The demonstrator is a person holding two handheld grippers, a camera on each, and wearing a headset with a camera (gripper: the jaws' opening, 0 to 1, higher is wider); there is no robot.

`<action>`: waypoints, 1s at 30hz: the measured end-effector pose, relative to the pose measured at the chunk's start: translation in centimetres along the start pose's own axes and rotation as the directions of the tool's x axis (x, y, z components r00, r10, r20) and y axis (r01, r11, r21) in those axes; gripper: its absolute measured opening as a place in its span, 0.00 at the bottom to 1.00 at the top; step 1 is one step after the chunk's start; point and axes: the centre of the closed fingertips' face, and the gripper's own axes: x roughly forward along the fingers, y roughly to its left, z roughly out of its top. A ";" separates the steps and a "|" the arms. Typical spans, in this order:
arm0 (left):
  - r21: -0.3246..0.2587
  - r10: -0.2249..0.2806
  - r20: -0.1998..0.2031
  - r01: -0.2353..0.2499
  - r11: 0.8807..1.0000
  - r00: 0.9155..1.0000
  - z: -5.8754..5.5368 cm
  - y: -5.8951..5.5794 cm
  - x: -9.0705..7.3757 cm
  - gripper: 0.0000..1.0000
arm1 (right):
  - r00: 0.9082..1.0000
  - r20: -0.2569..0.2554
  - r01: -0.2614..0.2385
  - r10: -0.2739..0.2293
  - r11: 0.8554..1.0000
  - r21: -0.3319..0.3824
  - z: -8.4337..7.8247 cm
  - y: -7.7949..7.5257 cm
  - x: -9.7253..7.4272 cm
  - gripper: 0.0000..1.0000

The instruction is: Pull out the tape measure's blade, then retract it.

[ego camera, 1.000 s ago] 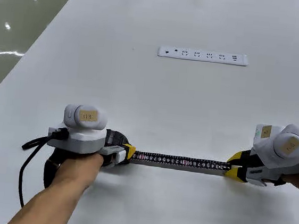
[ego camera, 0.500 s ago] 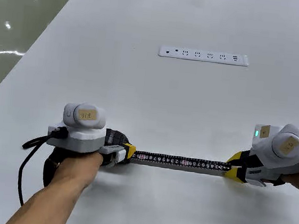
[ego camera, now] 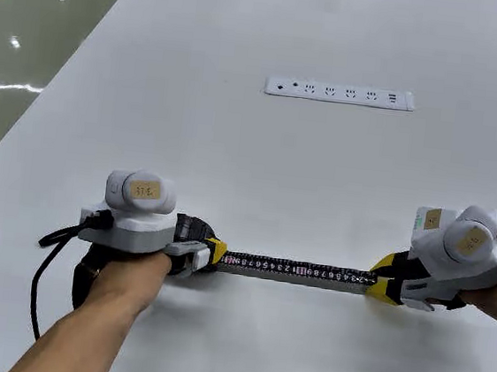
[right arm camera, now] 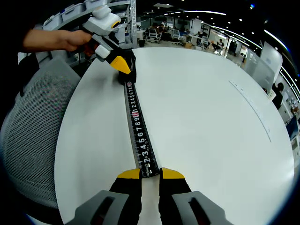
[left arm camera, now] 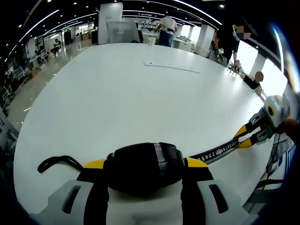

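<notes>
The black tape measure case (ego camera: 190, 231) rests on the white table (ego camera: 235, 149), and my left gripper (ego camera: 204, 252) is shut on it. In the left gripper view the case (left arm camera: 140, 171) sits between the yellow-tipped jaws of the left gripper (left arm camera: 146, 164). The blade (ego camera: 298, 268) lies flat, pulled out to the right. My right gripper (ego camera: 383, 277) is shut on the blade's tip. In the right gripper view the blade (right arm camera: 138, 126) runs from the right gripper (right arm camera: 150, 174) up to the case (right arm camera: 130, 70).
A white power strip (ego camera: 338, 92) lies further back on the table. The table's left edge drops to a shiny floor (ego camera: 23, 47). A black cable (ego camera: 45, 262) trails from the left gripper. A grey mesh chair (right arm camera: 28, 126) stands beside the table.
My right gripper has moved a little to the left with the blade tip, so the exposed blade is slightly shorter. The left gripper and case have stayed put.
</notes>
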 end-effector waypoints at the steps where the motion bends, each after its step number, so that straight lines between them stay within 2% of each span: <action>1: -0.001 -0.001 0.000 0.001 1.000 1.000 0.0 0.0 0.0 0.57 | 1.000 0.003 -0.001 0.001 1.000 0.002 0.2 0.0 0.1 0.09; 12: -0.002 -0.007 -0.003 0.007 1.000 1.000 0.0 0.1 0.0 0.57 | 1.000 0.016 -0.012 0.012 1.000 -0.005 1.8 0.6 1.1 0.09; 30: -0.002 -0.017 -0.008 0.017 1.000 1.000 0.0 0.1 0.0 0.58 | 0.999 0.033 -0.024 0.024 1.000 0.002 3.5 1.1 2.3 0.10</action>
